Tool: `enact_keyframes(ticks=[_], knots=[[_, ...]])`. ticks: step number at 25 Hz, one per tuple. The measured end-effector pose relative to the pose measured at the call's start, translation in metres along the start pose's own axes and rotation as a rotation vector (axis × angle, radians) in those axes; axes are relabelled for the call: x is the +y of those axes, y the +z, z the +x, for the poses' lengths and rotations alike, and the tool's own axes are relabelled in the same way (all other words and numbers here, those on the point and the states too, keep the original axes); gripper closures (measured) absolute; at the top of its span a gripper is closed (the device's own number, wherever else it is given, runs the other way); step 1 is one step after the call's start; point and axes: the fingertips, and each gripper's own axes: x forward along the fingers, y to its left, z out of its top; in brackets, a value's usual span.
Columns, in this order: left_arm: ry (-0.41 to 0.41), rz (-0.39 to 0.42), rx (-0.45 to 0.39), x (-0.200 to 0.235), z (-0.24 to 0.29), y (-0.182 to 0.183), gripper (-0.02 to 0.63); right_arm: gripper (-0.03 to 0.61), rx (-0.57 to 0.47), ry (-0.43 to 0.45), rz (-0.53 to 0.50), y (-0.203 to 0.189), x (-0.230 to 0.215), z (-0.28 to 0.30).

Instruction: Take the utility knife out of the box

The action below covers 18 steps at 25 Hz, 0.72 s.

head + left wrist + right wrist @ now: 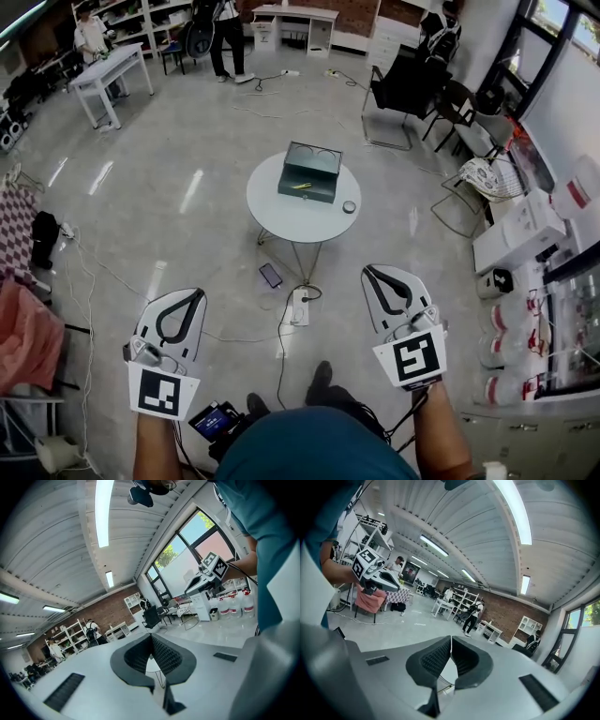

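A dark green box (310,172) stands open on a round white table (281,214) ahead of me. A yellow utility knife (301,186) lies inside it. Both grippers hang well short of the table, over the floor, with nothing in them. My left gripper (200,292) is at the lower left with its jaws closed tip to tip (151,635). My right gripper (367,272) is at the lower right, likewise shut (451,638). Each gripper view shows the other gripper held out at the side: the right one (211,571) and the left one (370,569).
A small round object (349,207) sits on the table's right edge. A phone (271,275), a power strip (300,306) and cables lie on the floor under and before the table. Chairs (408,89) stand behind it, water bottles (511,319) and cabinets at the right.
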Motion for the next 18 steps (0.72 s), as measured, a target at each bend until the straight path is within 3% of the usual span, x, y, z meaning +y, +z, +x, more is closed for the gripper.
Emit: enact_keyframes(ticks=[9, 18], knots=[[0.061, -0.014, 0.076, -0.014, 0.067, 0.014, 0.595, 0.540, -0.047, 0.090, 0.012, -0.033, -0.065, 0.042], [0.074, 0.004, 0.124, -0.039, 0.115, 0.045, 0.595, 0.540, -0.082, 0.127, 0.025, -0.066, -0.118, 0.044]])
